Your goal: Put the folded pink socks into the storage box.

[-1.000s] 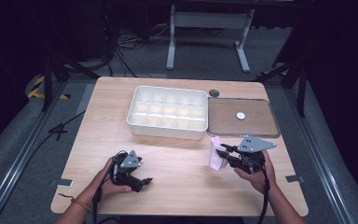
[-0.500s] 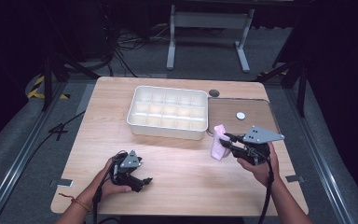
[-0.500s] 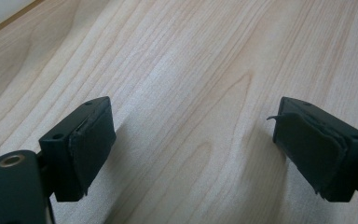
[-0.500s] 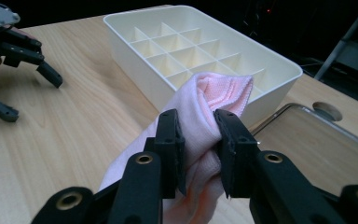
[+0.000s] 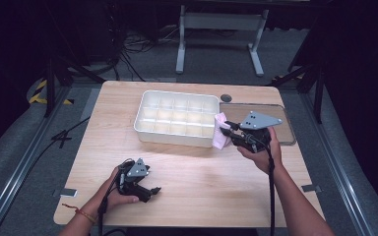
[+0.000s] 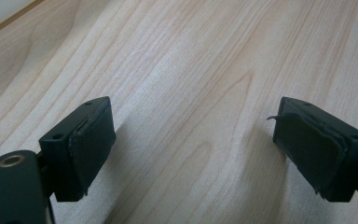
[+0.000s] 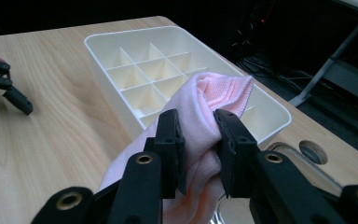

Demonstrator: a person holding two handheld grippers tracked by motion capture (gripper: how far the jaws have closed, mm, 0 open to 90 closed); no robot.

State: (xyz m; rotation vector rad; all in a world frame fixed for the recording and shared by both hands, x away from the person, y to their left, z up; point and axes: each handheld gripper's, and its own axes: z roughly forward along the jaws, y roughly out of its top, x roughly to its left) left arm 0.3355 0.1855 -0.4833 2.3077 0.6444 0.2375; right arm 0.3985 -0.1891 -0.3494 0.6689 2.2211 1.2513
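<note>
Broadly, the wooden table (image 5: 187, 167) carries a white compartment tray (image 5: 174, 118) near its far middle, divided into many small square cells that look bare, and a dark flat tray with a clear rim (image 5: 285, 125) just to its right. Next in size, the right gripper (image 5: 229, 129) is held above the table at the white tray's right end, and its jaws are clamped on a pink cloth (image 7: 200, 121); in the right gripper view the cloth bulges up between the black pads and hangs in loose folds below them, its top edge level with the tray's near rim. The left gripper (image 5: 150, 189) rests low near the table's front edge, well apart from both trays, with its jaws spread wide and nothing between them over bare wood. As for handling, the cloth looks light, soft and limp: it should neither slip readily nor break, but it will droop and drag, so a pinch on a bunched fold, as now, seems the sound hold, and its trailing tail could catch the tray wall.
</note>
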